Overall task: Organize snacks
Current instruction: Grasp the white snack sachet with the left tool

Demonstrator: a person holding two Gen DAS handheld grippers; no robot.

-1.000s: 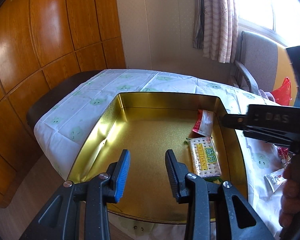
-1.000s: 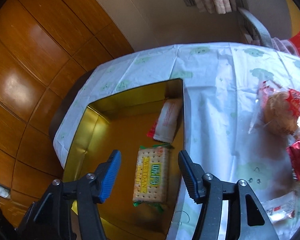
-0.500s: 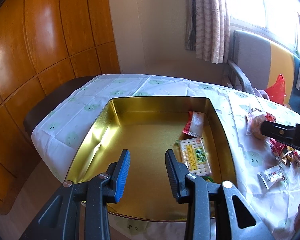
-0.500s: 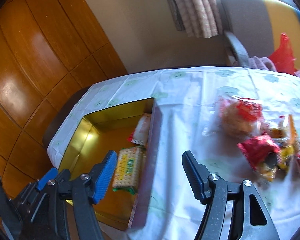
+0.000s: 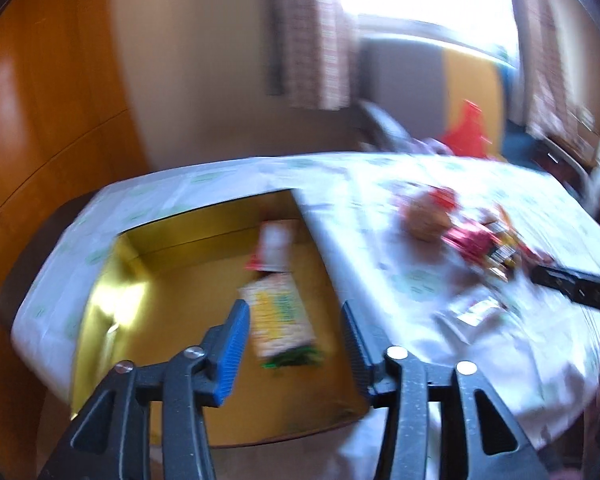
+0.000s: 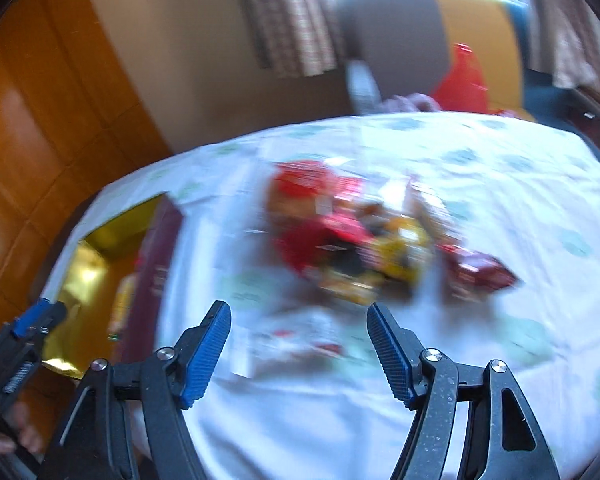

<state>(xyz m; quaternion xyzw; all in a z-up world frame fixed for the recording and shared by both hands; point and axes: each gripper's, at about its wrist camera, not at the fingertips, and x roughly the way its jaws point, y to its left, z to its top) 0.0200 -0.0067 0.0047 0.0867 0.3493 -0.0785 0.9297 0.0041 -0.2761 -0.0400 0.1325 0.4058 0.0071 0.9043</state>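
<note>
A gold tin (image 5: 112, 280) sits on the table's left part and holds a cracker pack (image 5: 280, 316) and a red-and-white packet (image 5: 274, 244). My left gripper (image 5: 296, 344) is open and empty above the tin's near right side. My right gripper (image 6: 300, 348) is open and empty above the white tablecloth, just short of a clear small packet (image 6: 296, 338). A pile of loose snacks (image 6: 352, 232) lies beyond it, blurred by motion. The pile also shows in the left wrist view (image 5: 460, 232). The tin (image 6: 84, 280) shows at the left of the right wrist view.
The table wears a white cloth with green prints (image 6: 540, 208). A chair with a red bag (image 6: 464, 80) stands behind the table under a curtained window. Wooden wall panels (image 5: 40, 120) stand to the left.
Both views have swung to the right. My right gripper has moved from the tin's edge to over the cloth near the snack pile. My left gripper has opened wider.
</note>
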